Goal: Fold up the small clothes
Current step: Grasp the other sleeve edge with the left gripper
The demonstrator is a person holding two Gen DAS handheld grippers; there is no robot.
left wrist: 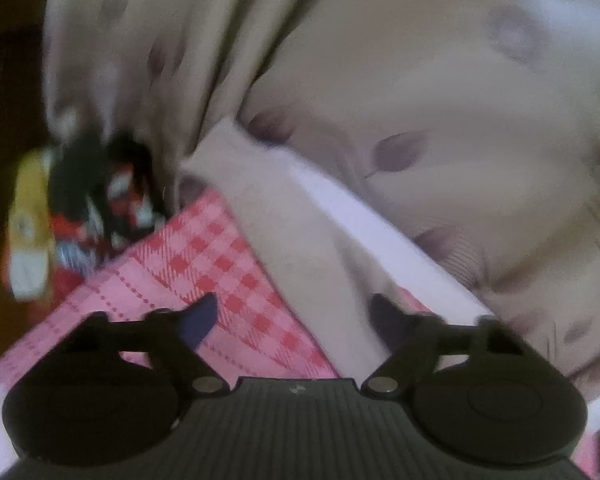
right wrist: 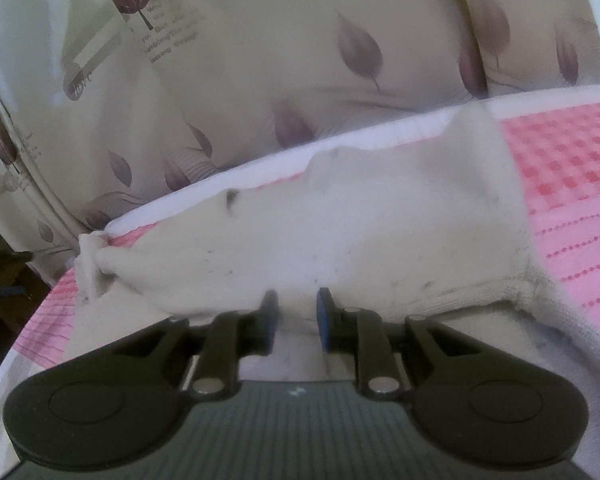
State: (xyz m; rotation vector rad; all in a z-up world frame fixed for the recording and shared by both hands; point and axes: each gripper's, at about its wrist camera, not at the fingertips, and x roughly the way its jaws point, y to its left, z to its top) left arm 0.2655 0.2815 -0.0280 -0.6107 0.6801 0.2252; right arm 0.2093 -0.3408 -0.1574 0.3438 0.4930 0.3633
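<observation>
Your right tongs (right wrist: 294, 314) pinch the near edge of a cream sock (right wrist: 340, 216), lifting it to fold across the pink checked cloth (right wrist: 572, 184). Your left tongs (left wrist: 296, 320) gape wide and empty above that cloth, ready to assist.

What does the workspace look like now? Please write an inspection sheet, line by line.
Surface: pink checked cloth with a white border, spread over leaf-print bedding.
Job's things: one off-white sock with dark marks lies on the cloth; its ribbed cuff is at the right in the right wrist view.
Clutter: blurred pile of red, black and yellow items past the cloth's edge.
Grippers: left gripper open over the cloth and sock edge; right gripper partly closed at the sock's near edge, grip unclear.
Cables: nothing seen.
Surroundings: dark floor area at far left, unclear.
</observation>
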